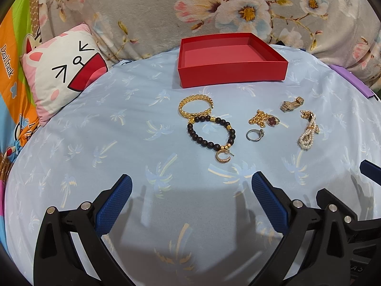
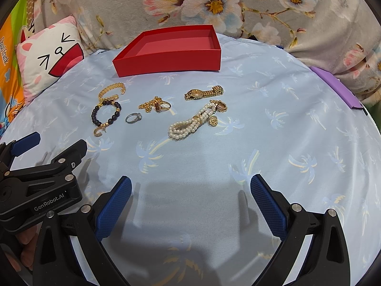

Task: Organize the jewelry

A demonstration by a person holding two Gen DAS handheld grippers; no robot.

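A light blue sheet [image 1: 119, 143] printed with pale palm trees covers a bed. Near its far edge sits one shallow red box [image 1: 238, 71], open-topped and with nothing inside, backed by a grey floral blanket [image 1: 154, 12]. A cartoon-face pillow [image 1: 62, 71] lies at the far left, and a purple strip [image 2: 333, 83] lines the right edge.

The jewelry lies in a loose row just in front of the box, with a wide stretch of bare sheet between it and both grippers. Counted left to right: one gold leaf-pattern bangle [image 1: 195, 106], touching one dark beaded bracelet [image 1: 209, 132]; one gold hoop earring [image 1: 223, 156] at the bracelet's near end; one silver ring [image 1: 254, 135]; one tangled gold chain [image 1: 258, 118] beside a ring with a dark red stone [image 2: 163, 105]; one gold watch [image 2: 203, 92]; and one multi-strand pearl bracelet [image 2: 188, 125].

The left gripper [image 1: 191, 200] hovers low over the near sheet with its blue pads spread wide, holding nothing. The right gripper [image 2: 190, 200] is likewise spread wide and holding nothing, further right.

Only the right wrist view shows a small gold flower charm [image 2: 213, 121] and what may be another gold ring [image 2: 221, 106] at the pearl bracelet's far end; from the left these blur together. The right view also shows the left gripper's body, labelled GenRobot.AI.
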